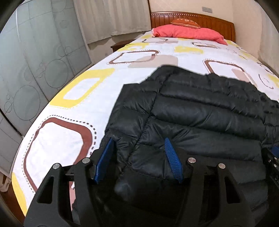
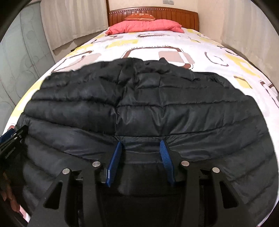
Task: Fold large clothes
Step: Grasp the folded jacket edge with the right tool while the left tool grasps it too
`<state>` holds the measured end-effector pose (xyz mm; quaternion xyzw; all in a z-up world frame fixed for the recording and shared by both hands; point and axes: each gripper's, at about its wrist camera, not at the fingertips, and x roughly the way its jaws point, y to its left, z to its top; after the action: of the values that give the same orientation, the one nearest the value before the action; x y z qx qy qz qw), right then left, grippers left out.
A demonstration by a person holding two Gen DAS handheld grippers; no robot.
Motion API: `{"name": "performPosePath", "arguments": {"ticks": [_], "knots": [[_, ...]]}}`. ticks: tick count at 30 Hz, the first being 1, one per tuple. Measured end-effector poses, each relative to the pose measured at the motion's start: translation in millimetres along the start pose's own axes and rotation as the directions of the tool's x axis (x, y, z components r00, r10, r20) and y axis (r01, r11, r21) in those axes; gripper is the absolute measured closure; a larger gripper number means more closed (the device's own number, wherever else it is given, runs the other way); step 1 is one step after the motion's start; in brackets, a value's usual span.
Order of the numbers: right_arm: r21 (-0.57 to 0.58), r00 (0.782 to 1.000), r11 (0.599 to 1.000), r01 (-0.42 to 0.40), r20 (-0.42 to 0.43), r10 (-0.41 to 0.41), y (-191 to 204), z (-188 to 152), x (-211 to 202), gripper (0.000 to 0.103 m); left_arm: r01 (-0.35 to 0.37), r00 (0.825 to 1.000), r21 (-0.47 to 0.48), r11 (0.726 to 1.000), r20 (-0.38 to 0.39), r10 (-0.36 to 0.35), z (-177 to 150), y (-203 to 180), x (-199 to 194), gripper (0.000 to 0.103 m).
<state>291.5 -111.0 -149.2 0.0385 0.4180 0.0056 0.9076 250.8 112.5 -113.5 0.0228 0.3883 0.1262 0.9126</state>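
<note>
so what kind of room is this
A bedroom, most likely in a home. There is a bed with a wooden headboard and a pink pillow, and curtains hang beside it. A black puffer jacket lies spread on the bed.

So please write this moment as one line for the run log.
stage: fold start | black puffer jacket: flat on bed | left gripper: open, at hem | right gripper: open, at hem

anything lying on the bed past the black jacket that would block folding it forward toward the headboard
Nothing visible does. Beyond the black puffer jacket the patterned bedsheet runs bare up to the pink pillow at the headboard.
</note>
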Motion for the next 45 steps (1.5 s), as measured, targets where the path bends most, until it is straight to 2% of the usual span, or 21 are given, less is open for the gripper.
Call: {"name": "performPosePath", "arguments": {"ticks": [9,13,14,15,17,19,21,23,24,25,27,28,30,32,34,35,37,39,41,43,45], "knots": [[-0.032,0.997,0.998,0.051,0.052,-0.049,8.5,-9.0,0.8,0.056,0.013,1.0,-0.003,1.0,0.022,-0.013,-7.9,3.9,-2.6,0.042],[-0.037,0.997,0.998,0.057,0.062,-0.055,9.1,-9.7,0.5,0.056,0.055,0.998,-0.089,0.994,0.037,-0.051,-5.9,23.9,-13.8,0.042],[-0.036,0.997,0.998,0.056,0.062,-0.054,9.0,-9.5,0.6,0.056,0.069,0.997,-0.122,0.99,0.043,-0.064,-4.0,31.3,-15.2,0.04],[-0.035,0.997,0.998,0.054,0.063,-0.052,8.7,-9.7,0.4,0.056,0.087,0.996,-0.154,0.984,0.047,-0.08,-1.5,39.8,-15.2,0.033],[-0.031,0.997,0.998,0.052,0.065,-0.05,9.9,-10.3,-1.1,0.056,0.136,0.991,-0.226,0.965,0.039,-0.131,4.9,60.3,-9.7,0.031],[-0.029,0.996,0.998,0.051,0.068,-0.049,10.7,-11.2,-2.0,0.056,0.189,0.981,-0.327,0.926,0.019,-0.194,8.1,84.0,0.9,0.029],[-0.03,0.996,0.998,0.053,0.07,-0.05,10.5,-11.4,-2.2,0.056,0.243,0.963,-0.454,0.857,0.007,-0.269,5.8,107.7,14.4,0.026],[-0.029,0.996,0.998,0.051,0.07,-0.049,10.0,-11.5,-2.3,0.056,0.303,0.926,-0.581,0.755,-0.006,-0.377,0.8,125.6,32.5,0.026],[-0.028,0.996,0.998,0.05,0.071,-0.048,9.7,-12.2,-3.3,0.056,0.345,0.892,-0.636,0.69,-0.005,-0.451,-2.5,130.7,43.6,0.026],[-0.027,0.996,0.998,0.049,0.071,-0.047,9.1,-11.5,-3.5,0.056,0.365,0.872,-0.657,0.66,-0.007,-0.489,-4.4,130.0,49.3,0.026],[-0.026,0.996,0.999,0.048,0.072,-0.046,9.1,-11.3,-3.9,0.056,0.393,0.832,-0.682,0.617,-0.023,-0.555,-7.2,126.5,62.7,0.025],[-0.024,0.996,0.999,0.047,0.074,-0.045,9.4,-11.2,-4.6,0.056,0.392,0.822,-0.691,0.607,-0.034,-0.569,-8.5,124.5,68.6,0.024],[-0.022,0.996,0.999,0.044,0.076,-0.042,9.0,-10.8,-5.2,0.056,0.407,0.808,-0.705,0.581,-0.018,-0.588,-11.5,123.9,75.4,0.016],[-0.021,0.996,0.999,0.043,0.078,-0.041,9.2,-10.9,-5.3,0.056,0.433,0.787,-0.719,0.544,0.008,-0.617,-14.9,124.0,80.3,0.011],[-0.022,0.996,0.999,0.046,0.081,-0.044,9.3,-11.0,-5.4,0.056,0.453,0.766,-0.725,0.519,0.019,-0.642,-15.9,123.5,82.6,0.011],[-0.022,0.996,0.999,0.045,0.081,-0.043,8.9,-10.8,-5.4,0.056,0.469,0.746,-0.729,0.499,0.023,-0.666,-15.2,122.0,83.6,0.011],[-0.02,0.996,0.999,0.044,0.081,-0.042,8.5,-10.6,-5.3,0.056,0.499,0.685,-0.759,0.418,0.051,-0.726,-18.4,118.2,85.6,0.013],[-0.017,0.996,0.999,0.04,0.082,-0.039,7.9,-9.4,-5.8,0.056,0.496,0.702,-0.757,0.425,0.061,-0.71,-19.9,114.8,83.1,0.018],[-0.018,0.996,0.999,0.043,0.084,-0.042,8.6,-9.9,-6.0,0.056,0.479,0.715,-0.773,0.415,0.069,-0.696,-25.0,114.5,84.9,0.023],[-0.017,0.996,0.999,0.044,0.084,-0.042,7.9,-9.2,-6.0,0.056,0.478,0.73,-0.759,0.442,0.062,-0.681,-21.9,109.0,81.3,0.024],[-0.018,0.996,0.999,0.044,0.083,-0.042,8.8,-10.4,-5.6,0.056,0.476,0.743,-0.741,0.473,0.051,-0.668,-22.3,106.2,76.3,0.039]]}}
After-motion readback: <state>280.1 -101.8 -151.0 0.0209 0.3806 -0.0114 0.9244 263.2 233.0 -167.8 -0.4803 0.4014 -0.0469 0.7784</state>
